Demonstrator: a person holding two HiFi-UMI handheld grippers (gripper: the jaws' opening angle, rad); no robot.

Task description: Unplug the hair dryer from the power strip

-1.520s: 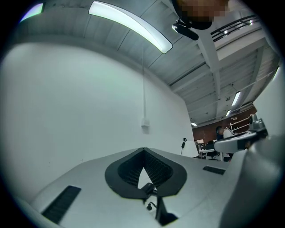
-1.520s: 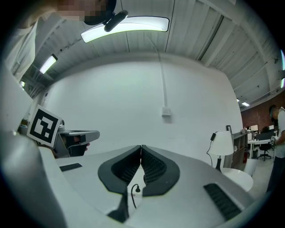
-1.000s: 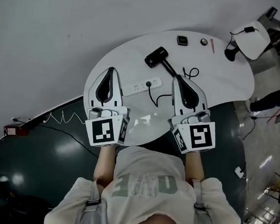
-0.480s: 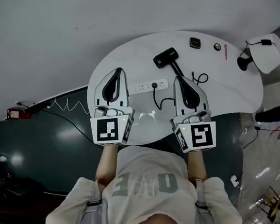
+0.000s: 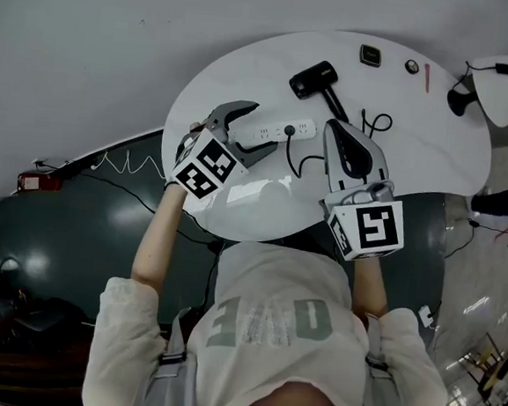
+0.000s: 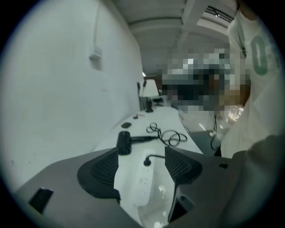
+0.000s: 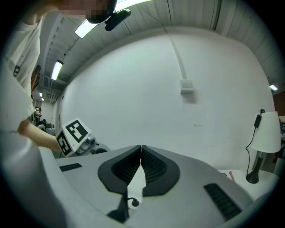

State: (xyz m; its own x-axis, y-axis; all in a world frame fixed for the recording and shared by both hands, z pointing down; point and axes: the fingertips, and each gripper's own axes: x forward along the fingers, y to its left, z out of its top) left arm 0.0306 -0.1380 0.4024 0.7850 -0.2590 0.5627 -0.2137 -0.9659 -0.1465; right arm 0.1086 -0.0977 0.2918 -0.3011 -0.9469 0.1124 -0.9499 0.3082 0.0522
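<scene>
A white power strip (image 5: 274, 130) lies on the white oval table (image 5: 237, 196), with a black plug (image 5: 288, 131) in it. The plug's cord runs in loops (image 5: 373, 124) to the black hair dryer (image 5: 322, 82) lying farther back. My left gripper (image 5: 259, 129) has its jaws opening, and the strip's left end (image 6: 141, 180) lies between them untouched. The plug (image 6: 147, 162) and the dryer (image 6: 126, 141) show beyond its jaws. My right gripper (image 5: 335, 130) is shut and empty, hovering just right of the plug; the right gripper view (image 7: 141, 147) shows its pads together.
A white lamp (image 5: 503, 78) stands at the table's far right end. A small black device (image 5: 370, 55), a round item (image 5: 412, 66) and a red pen (image 5: 427, 78) lie along the back edge. A bare wall rises behind the table; dark floor with cables lies below.
My left gripper has dropped, swung toward the power strip and opened round its left end. The right gripper has sunk slightly and stays shut.
</scene>
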